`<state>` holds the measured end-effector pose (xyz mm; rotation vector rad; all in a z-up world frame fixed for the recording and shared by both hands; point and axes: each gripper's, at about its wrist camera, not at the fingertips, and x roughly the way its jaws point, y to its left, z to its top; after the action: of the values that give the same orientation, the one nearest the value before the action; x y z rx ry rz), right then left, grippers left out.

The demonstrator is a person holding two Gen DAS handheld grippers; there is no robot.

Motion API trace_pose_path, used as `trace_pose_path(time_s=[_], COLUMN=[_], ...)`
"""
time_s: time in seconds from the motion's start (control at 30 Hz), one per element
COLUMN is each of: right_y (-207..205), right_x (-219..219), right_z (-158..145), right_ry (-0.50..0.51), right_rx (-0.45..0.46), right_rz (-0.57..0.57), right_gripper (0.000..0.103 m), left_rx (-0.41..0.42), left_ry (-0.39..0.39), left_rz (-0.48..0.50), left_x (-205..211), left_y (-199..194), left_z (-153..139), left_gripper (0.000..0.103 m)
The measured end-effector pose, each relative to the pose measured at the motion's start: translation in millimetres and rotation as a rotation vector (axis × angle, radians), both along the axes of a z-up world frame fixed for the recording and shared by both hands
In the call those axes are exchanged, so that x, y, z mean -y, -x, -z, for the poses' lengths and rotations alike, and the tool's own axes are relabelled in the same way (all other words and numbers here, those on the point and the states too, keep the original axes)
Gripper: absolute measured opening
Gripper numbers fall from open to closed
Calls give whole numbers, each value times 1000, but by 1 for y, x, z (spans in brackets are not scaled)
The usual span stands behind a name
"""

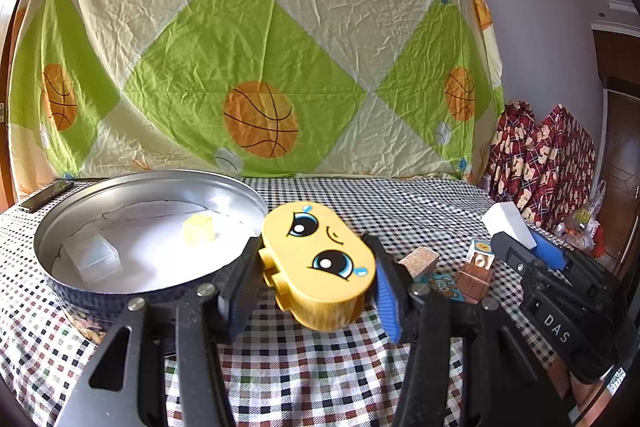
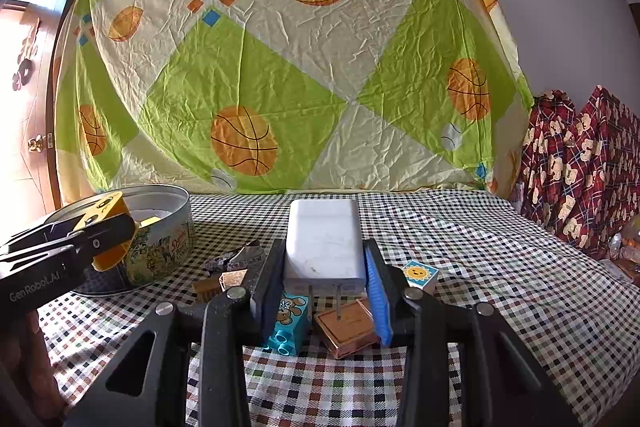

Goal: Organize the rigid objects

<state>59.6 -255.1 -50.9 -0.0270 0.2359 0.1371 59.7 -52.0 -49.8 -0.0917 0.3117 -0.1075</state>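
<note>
Left hand-held gripper point(image 1: 316, 279) is clamped on the yellow face block point(image 1: 320, 263), held just right of the round metal tin point(image 1: 120, 291) on the desk point(image 1: 320, 367), clear of its rim. It looks like light, hard, glossy plastic, so I judge it could slip; my pads sit on its long flat sides, the best hold. Right hand-held gripper point(image 2: 326, 279) grips the white charger point(image 2: 325, 239) by its flat sides, well right of the tin, above a blue bear brick point(image 2: 290, 323). The charger seems denser, smooth and stiff.

teal brick point(image 2: 289, 323) half behind claw, phone point(image 1: 46, 195) edge-cropped
</note>
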Motion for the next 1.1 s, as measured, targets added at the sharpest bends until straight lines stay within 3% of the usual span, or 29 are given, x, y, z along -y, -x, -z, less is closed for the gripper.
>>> trace_pose_path(time_s=[1.1], right_y=[8], right_x=[-43], right_z=[3], right_ry=[39], right_rx=[9], right_rz=[-84], right_gripper=[40], left_rx=[16], left_ry=[-6], left_rz=[-77], left_x=[-33], left_y=[8], left_z=[0], left_gripper=[51])
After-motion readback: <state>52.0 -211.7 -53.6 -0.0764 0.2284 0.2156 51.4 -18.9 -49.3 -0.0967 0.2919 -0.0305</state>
